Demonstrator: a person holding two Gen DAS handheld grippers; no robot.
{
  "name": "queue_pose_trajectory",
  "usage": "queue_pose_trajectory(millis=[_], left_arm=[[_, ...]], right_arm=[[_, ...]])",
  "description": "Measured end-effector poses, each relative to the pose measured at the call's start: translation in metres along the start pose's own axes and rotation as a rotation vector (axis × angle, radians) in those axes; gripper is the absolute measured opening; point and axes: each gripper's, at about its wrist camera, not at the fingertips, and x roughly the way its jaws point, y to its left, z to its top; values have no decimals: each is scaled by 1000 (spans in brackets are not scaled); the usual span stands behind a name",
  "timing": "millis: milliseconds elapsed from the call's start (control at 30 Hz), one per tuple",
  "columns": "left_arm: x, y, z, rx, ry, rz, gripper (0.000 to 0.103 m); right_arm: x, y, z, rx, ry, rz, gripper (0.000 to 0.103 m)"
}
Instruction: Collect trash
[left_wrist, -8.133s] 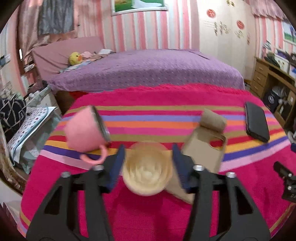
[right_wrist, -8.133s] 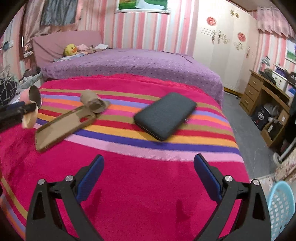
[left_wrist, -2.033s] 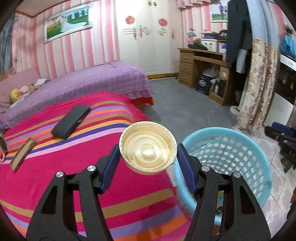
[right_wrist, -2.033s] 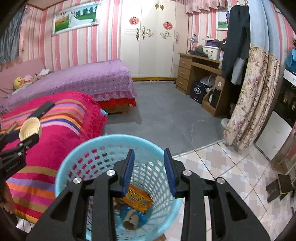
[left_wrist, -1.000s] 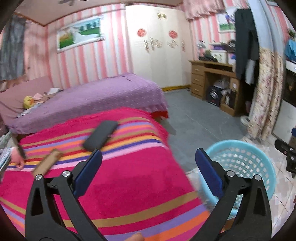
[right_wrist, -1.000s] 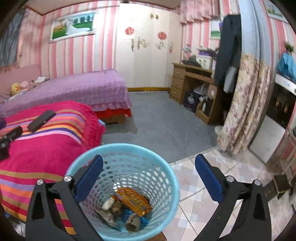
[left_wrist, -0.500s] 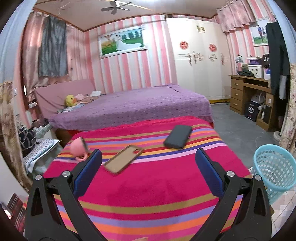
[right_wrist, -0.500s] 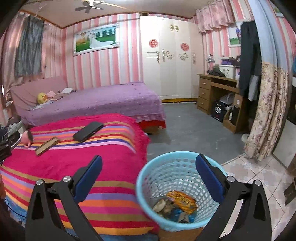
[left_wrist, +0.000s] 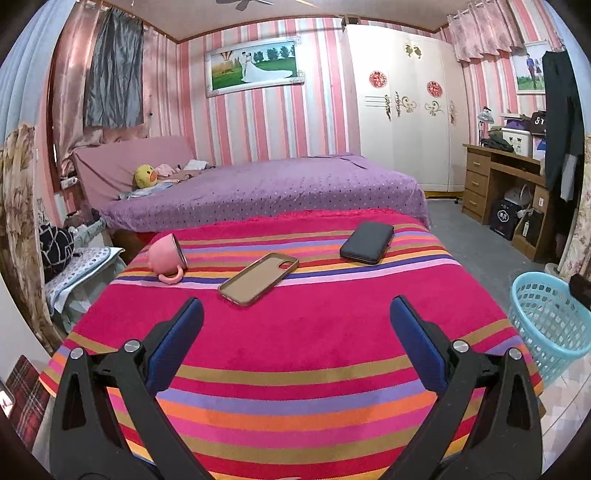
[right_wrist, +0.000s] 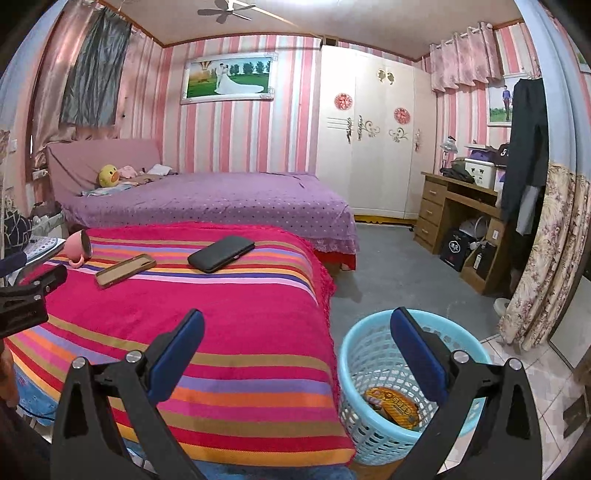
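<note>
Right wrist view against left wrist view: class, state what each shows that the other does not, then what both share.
Only the right wrist view shows the trash inside the blue basket, including an orange wrapper, and the left gripper from the side. Only the left wrist view shows a plaid item low at the left edge. Both show the pink mug, tan phone case and dark case on the striped blanket, with open jaws.

I see a pink mug (left_wrist: 165, 254) lying on its side at the far left of the striped blanket (left_wrist: 295, 332). Right of it lies a tan phone case (left_wrist: 258, 278), open side up, and farther right a black wallet (left_wrist: 366, 242). Beyond, a yellow duck toy (left_wrist: 144, 176) rests on the purple bed (left_wrist: 266, 192).
</note>
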Motion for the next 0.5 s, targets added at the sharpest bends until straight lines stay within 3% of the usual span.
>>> queue_pose_trajectory(millis=[500], left_arm=[[3,-10,-6,-3,-10,-30,97]], right_arm=[[13,11,-4,-19,4,10,98]])
